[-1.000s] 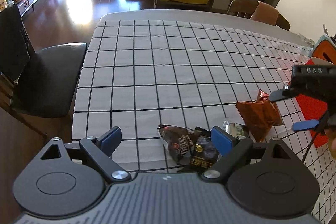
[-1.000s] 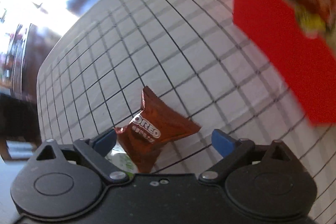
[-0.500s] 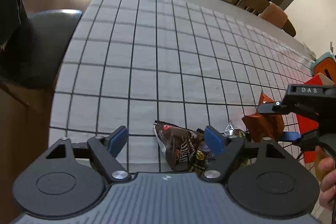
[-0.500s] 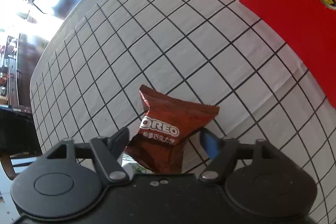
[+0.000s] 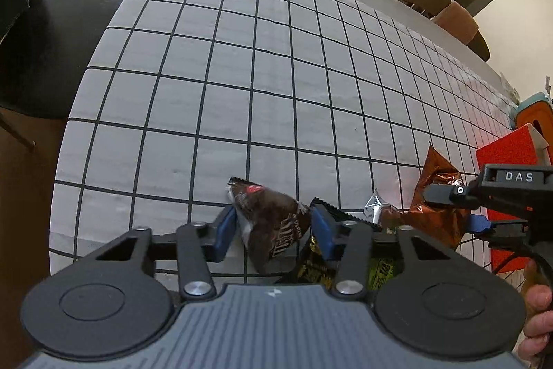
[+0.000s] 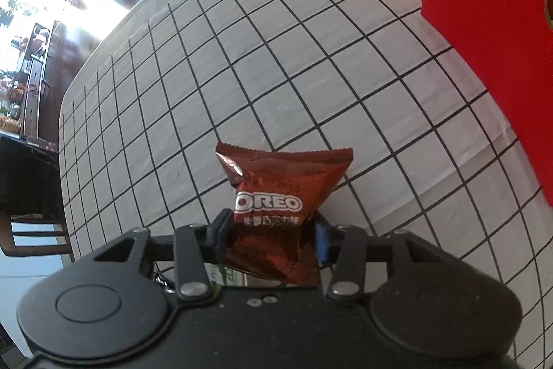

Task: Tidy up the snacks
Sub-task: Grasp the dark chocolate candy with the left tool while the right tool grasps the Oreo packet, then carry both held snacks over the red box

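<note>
Brown M&M's packet (image 5: 273,232), tabletop (image 5: 242,75) near edge: left tongs (image 5: 273,230) just closed, pinching it. Oreo packet (image 6: 276,206): right tongs (image 6: 273,234) likewise closed, gripping it. Both likely bound for red box (image 6: 490,33) holding snacks.

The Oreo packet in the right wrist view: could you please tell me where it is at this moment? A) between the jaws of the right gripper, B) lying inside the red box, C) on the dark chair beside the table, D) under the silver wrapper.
A: the Oreo packet sits between the jaws of the right gripper, which have just been closing and now press its sides, while the red box stands apart.
</note>
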`<control>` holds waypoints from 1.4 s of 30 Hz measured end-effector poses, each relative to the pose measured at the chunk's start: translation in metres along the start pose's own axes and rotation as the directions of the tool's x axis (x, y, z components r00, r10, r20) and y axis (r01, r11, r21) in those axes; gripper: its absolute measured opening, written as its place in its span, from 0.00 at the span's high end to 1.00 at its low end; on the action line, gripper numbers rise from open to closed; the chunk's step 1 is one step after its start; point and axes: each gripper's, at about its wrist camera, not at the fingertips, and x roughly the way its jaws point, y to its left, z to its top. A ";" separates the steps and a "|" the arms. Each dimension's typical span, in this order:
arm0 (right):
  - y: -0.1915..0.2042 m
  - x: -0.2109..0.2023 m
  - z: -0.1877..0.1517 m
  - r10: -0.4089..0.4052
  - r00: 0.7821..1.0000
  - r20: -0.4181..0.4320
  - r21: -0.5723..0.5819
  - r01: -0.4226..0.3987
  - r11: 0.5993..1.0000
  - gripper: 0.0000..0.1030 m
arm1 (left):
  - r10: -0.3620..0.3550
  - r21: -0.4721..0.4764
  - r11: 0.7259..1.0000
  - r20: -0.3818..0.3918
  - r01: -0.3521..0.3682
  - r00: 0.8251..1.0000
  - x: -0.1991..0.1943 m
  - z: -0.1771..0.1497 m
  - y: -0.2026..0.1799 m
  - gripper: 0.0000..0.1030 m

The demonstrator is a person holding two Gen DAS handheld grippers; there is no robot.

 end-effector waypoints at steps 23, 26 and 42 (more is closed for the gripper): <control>-0.033 -0.064 -0.024 0.072 0.996 0.050 -0.133 -0.065 0.989 0.64 | 0.006 -0.050 0.999 0.105 0.000 0.994 -0.055 -0.030 0.007 0.72; -0.037 -0.078 -0.027 0.081 0.995 0.055 -0.170 -0.070 0.983 0.64 | -0.002 -0.030 1.000 0.118 0.005 0.993 -0.068 -0.036 -0.004 0.71; -0.081 -0.151 -0.024 0.097 0.982 0.161 -0.338 -0.038 0.940 0.64 | -0.084 0.131 0.989 0.160 0.063 0.984 -0.107 -0.053 -0.107 0.71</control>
